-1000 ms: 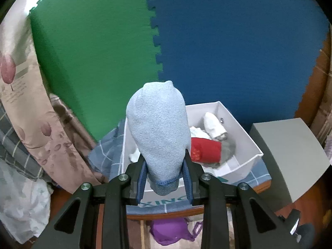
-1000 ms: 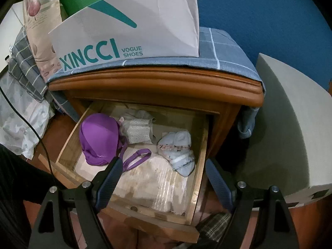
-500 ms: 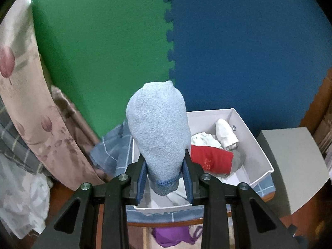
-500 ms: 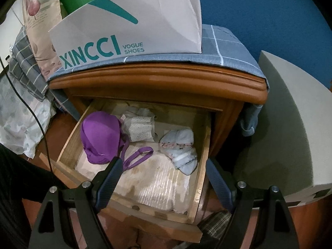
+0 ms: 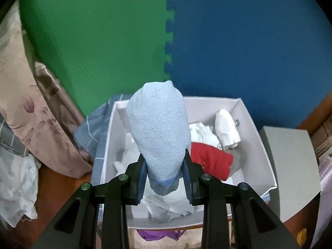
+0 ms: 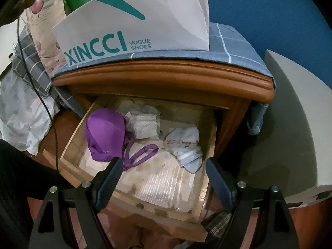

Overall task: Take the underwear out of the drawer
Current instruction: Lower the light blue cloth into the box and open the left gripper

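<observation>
My left gripper (image 5: 164, 174) is shut on a light blue folded garment (image 5: 158, 132) and holds it over the white shoebox (image 5: 255, 128) on the nightstand. The box holds a red garment (image 5: 209, 159), white pieces (image 5: 226, 128) and grey cloth. My right gripper (image 6: 164, 174) is open and empty above the front of the open wooden drawer (image 6: 128, 205). In the drawer lie a purple bra (image 6: 105, 132), a white lace piece (image 6: 145, 124) and a pale blue patterned garment (image 6: 184, 143).
The shoebox (image 6: 132, 20) stands on a blue checked cloth (image 6: 234, 47) over the nightstand top. A grey block (image 6: 290, 128) stands to the right of the nightstand. Curtain and bedding (image 5: 18, 124) lie to the left. Green and blue foam mats (image 5: 166, 41) cover the wall.
My left gripper has carried the light blue garment forward, from in front of the shoebox to above its inside. My right gripper has drifted slightly closer to the drawer.
</observation>
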A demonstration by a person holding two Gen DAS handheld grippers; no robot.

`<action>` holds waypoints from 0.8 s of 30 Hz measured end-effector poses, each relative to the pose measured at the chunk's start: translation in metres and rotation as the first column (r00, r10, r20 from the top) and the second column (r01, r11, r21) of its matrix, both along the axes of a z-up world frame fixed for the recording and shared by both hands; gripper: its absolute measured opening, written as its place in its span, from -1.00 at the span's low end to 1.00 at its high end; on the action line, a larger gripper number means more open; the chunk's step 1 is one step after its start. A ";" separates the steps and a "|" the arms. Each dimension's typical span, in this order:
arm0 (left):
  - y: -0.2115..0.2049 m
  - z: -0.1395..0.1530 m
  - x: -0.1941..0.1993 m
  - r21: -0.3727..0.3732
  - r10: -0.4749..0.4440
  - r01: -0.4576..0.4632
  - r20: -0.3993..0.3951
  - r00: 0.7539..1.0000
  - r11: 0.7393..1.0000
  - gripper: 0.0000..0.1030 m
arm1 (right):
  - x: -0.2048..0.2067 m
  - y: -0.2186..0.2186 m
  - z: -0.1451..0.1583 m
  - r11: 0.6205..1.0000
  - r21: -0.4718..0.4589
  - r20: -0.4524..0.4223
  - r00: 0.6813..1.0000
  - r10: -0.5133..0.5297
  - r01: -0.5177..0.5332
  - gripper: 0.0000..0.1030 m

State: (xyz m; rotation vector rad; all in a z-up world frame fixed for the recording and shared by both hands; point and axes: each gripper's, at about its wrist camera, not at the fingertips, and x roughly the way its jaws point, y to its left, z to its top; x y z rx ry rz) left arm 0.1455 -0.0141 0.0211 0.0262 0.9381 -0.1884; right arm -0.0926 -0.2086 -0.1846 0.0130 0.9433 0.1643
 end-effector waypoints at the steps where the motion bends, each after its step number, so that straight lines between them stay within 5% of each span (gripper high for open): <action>1: -0.002 -0.004 0.005 0.001 -0.005 0.005 -0.021 1.000 1.000 -0.47 | 0.000 0.000 0.000 1.000 0.000 -0.002 1.000 0.001 -0.001 0.63; 7: -0.009 -0.033 0.033 0.003 0.012 -0.012 -0.150 0.989 1.000 -0.47 | 0.000 0.000 -0.001 1.000 0.018 -0.016 1.000 0.005 -0.004 0.63; 24: -0.040 -0.085 0.081 0.121 0.017 0.018 -0.280 0.960 0.993 -0.47 | 0.001 0.000 -0.010 0.998 0.061 -0.074 0.997 0.020 -0.015 0.63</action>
